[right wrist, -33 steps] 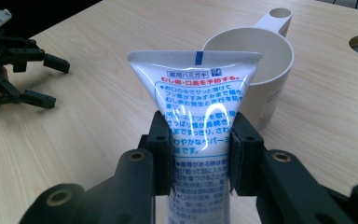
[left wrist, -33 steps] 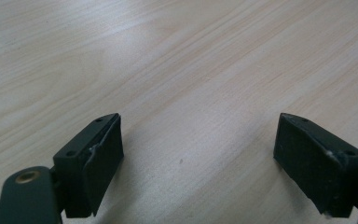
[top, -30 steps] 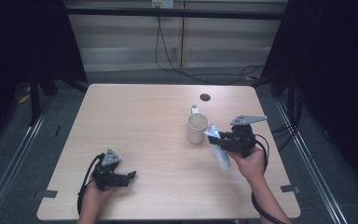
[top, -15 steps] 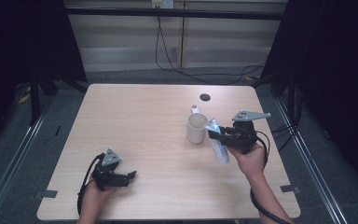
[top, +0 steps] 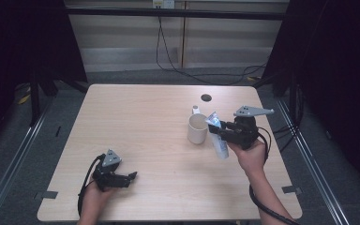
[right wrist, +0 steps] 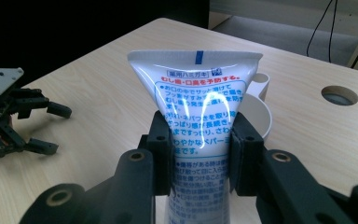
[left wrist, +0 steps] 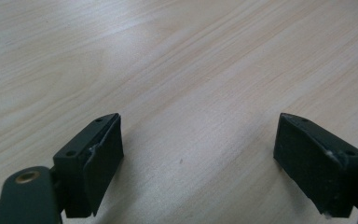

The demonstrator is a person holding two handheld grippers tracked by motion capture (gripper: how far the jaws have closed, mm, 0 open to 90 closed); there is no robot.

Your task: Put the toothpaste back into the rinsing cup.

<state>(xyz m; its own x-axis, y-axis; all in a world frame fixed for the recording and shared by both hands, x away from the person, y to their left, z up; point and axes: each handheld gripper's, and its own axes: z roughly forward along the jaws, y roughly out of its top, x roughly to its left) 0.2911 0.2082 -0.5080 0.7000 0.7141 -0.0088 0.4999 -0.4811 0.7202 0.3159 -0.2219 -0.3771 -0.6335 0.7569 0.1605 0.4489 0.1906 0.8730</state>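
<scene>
My right gripper (top: 217, 131) is shut on a white toothpaste tube (top: 219, 139) with blue print. The pads pinch the tube (right wrist: 196, 93) at mid-length, its flat crimped end up, between my right gripper's (right wrist: 200, 154) jaws. Just left of the tube stands a cream cup (top: 197, 129) with its handle to the far side; the cup (right wrist: 257, 112) shows right behind the tube. My left gripper (top: 130, 177) rests low on the table near the front left, jaws wide open with only bare wood between them (left wrist: 198, 163). It also appears in the right gripper view, my left gripper (right wrist: 53, 129).
A light wooden table (top: 140, 122) carries a round dark hole (top: 206, 97) behind the cup, the same hole (right wrist: 339, 95) seen in the right gripper view. Dark curtains flank both sides, and cables lie on the floor beyond the far edge.
The right gripper has shifted slightly up and toward the cup with the tube still pinched. The left gripper has stayed put.
</scene>
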